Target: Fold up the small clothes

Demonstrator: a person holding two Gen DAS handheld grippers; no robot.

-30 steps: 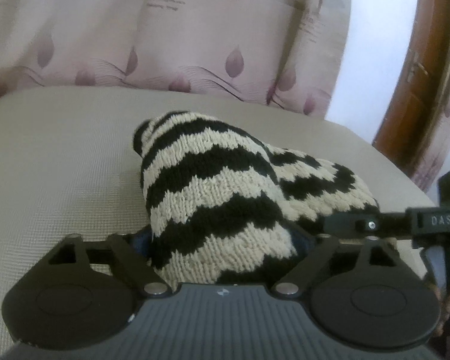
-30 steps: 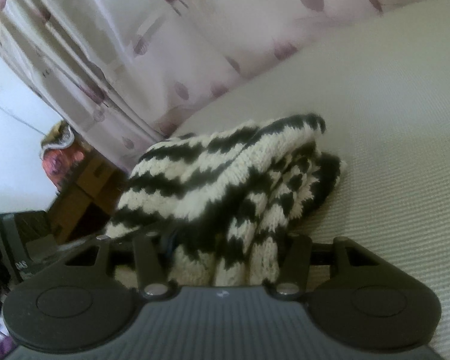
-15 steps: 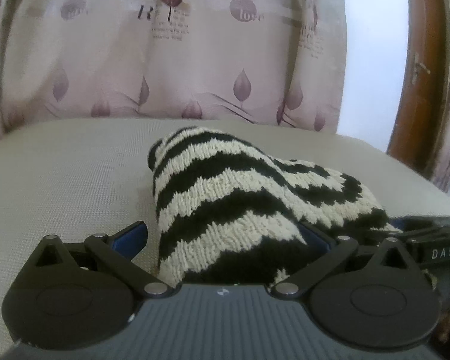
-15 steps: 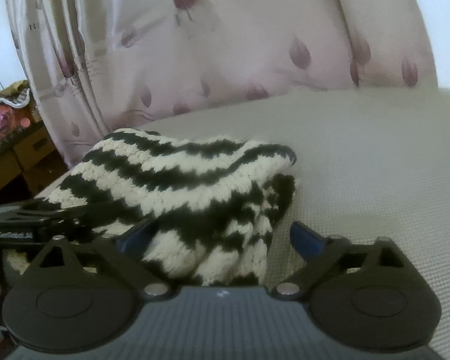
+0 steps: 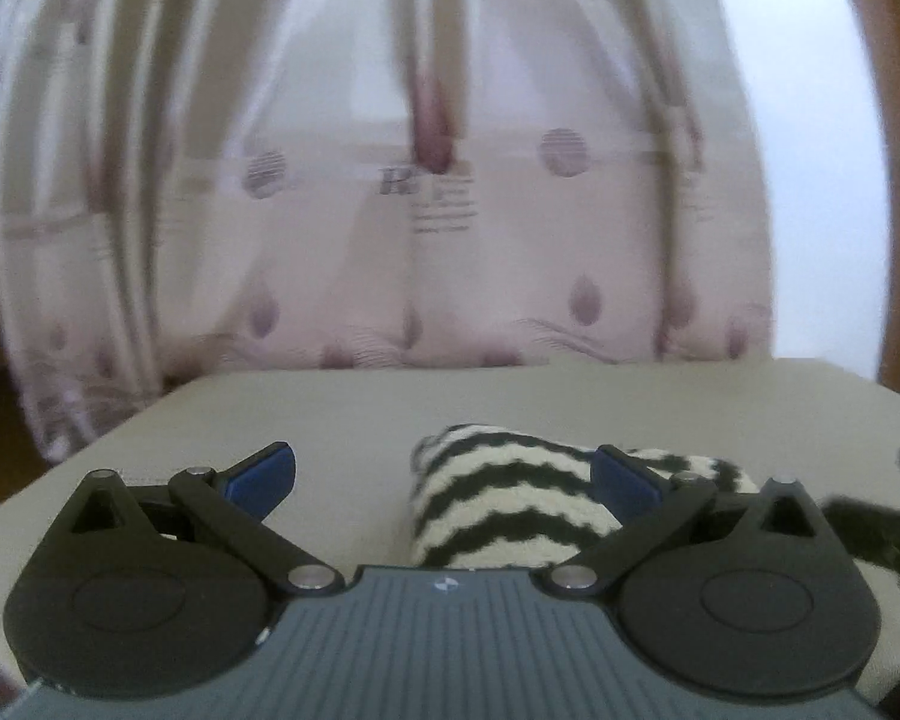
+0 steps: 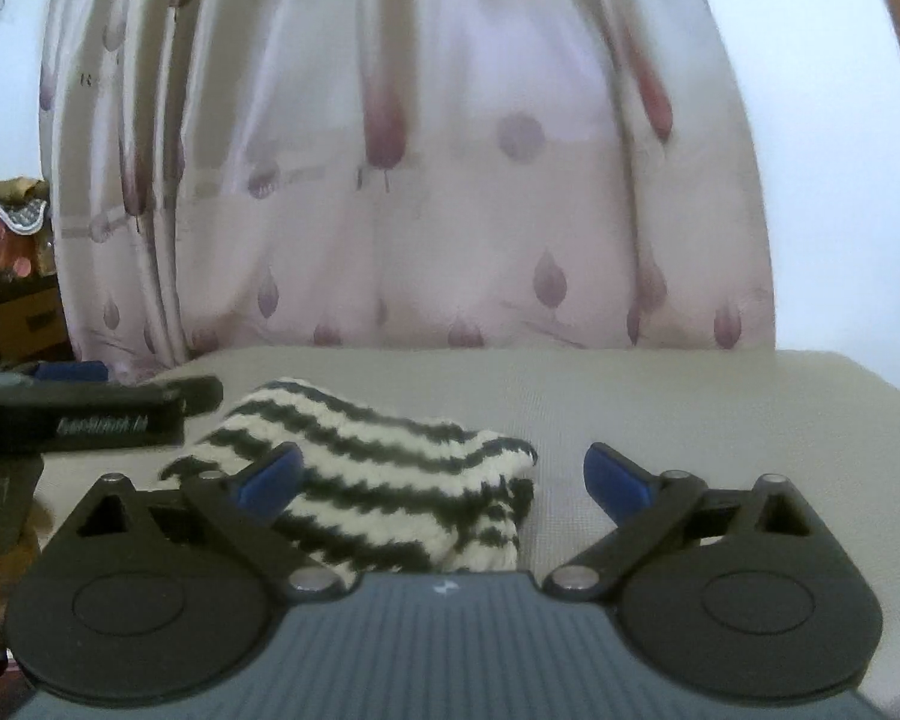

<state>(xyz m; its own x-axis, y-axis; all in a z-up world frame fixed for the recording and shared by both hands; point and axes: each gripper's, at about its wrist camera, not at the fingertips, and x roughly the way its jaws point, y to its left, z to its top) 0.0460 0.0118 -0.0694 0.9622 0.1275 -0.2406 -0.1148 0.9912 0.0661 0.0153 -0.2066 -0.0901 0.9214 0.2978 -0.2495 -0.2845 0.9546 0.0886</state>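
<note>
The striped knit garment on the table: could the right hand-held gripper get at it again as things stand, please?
Probably yes: the right hand-held gripper is open, the striped knit garment lies directly ahead on the table, and nothing sits between them.

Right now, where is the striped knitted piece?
The striped knit lies bundled on the beige table, before the pink curtain. It sits between the open left tongs and right tongs.

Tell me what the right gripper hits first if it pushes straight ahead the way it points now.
Most likely the striped knit garment: it lies on the beige surface just ahead of the open right gripper, toward its left finger. Depth is unclear; higher up, it could pass over toward the curtain.
</note>
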